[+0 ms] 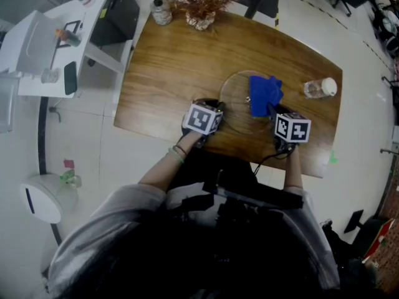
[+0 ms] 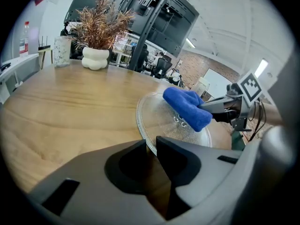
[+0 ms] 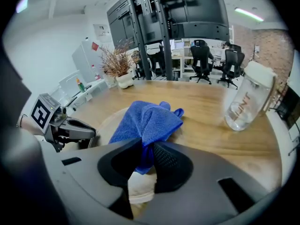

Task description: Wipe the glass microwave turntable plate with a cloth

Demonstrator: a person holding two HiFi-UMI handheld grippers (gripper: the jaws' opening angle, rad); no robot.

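Found left claw [image 2: 150, 145] nipped on rim of glass plate [image 2: 158, 118], right claw [image 3: 144, 150] clamped on limp cloth [image 3: 146, 120]. Judged plate stiff, slick, fragile, best held by rim.

The left gripper [image 2: 150, 146] and right gripper [image 3: 146, 151] have smooth grey moulded shells with black jaws. Each carries a white cube [image 1: 202, 118] printed with black square markers. The person wears light grey sleeves [image 1: 124, 213] and a thin band [image 1: 178, 153] on the left wrist, and a black cable [image 1: 268, 159] trails from the right gripper.
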